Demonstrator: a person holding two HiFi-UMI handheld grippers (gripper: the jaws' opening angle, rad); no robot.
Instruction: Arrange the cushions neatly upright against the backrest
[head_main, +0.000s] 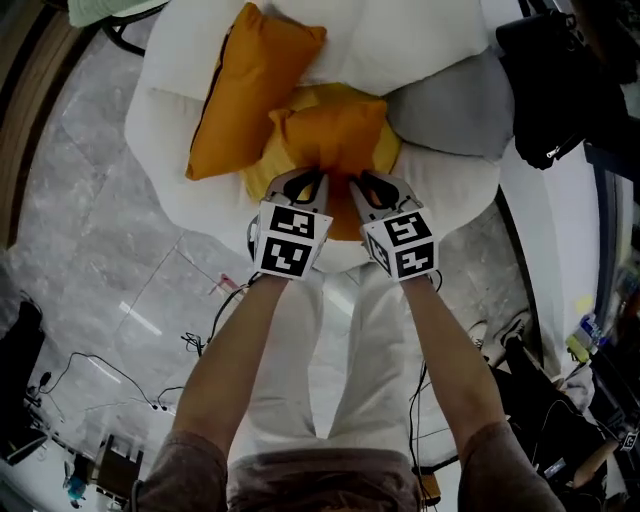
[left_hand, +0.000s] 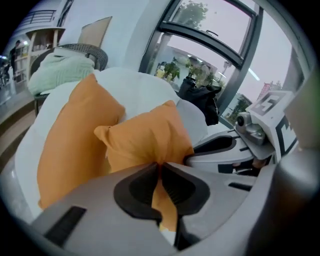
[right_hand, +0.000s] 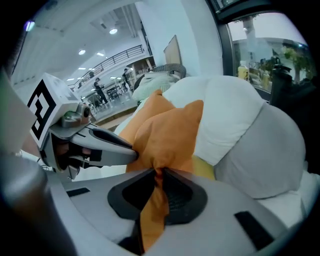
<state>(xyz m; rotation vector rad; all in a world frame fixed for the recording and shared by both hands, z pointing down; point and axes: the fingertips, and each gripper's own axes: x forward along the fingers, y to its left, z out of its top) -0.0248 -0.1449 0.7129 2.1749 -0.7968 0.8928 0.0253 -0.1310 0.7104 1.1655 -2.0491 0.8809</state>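
Both pairs of jaws are closing almost fully on cloth. The left gripper (head_main: 306, 186) is pinching the near edge of the smaller orange cushion (head_main: 335, 135), with a fold of orange fabric running down between its pads. The right gripper (head_main: 372, 190) is doing the same just beside it, so the two are sharing one hem with neither hand nearer than the other. The cushion is lying ahead of the jaws, away from the person. Its long axis is running left to right across the seat, and its far part is seemingly resting on a yellow cushion (head_main: 262, 172), though the contact there is hidden. The white backrest (head_main: 400, 40) is waiting beyond that far edge, so the coming move is probably turning on swinging the pinched hem up and forward until the cushion is standing against it. A second orange cushion (head_main: 245, 95) is already leaning at the left, tilted rather than straight. A grey cushion (head_main: 455, 115) is filling the right side, which is leaving the middle as the likely slot. No brand, label or readable writing is showing anywhere. Only the black-and-white square markers on the gripper cubes are carrying any pattern.
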